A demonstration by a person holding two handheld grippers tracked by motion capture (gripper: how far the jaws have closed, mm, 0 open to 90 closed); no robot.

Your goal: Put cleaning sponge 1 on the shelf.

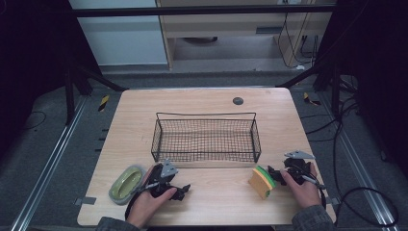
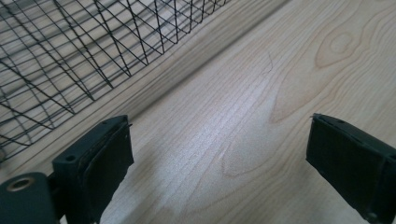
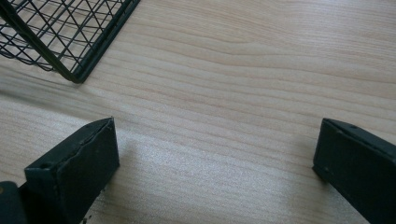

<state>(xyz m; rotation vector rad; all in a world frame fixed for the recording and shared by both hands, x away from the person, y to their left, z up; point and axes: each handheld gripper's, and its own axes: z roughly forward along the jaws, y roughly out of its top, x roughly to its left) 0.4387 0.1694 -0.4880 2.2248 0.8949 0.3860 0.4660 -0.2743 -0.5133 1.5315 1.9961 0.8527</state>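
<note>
The desk (image 1: pixel 207 192) is carrying an empty wire basket (image 1: pixel 206 137) at centre. Sponge (image 1: pixel 262 181) lower right and green dish (image 1: pixel 126 183) lower left are lying outside it; loading not begun. Left gripper (image 1: pixel 179 191) and right gripper (image 1: pixel 272 172) jaws are standing wide, holding nothing.

One basket (image 1: pixel 207 137), one sponge (image 1: pixel 262 181), one dish (image 1: pixel 127 183)

Black wire-mesh basket (image 1: pixel 207 137), pale wood-grain table (image 1: pixel 202 103), yellow sponge (image 1: pixel 262 182) with green layer, olive-green dish (image 1: pixel 127 183)
</note>
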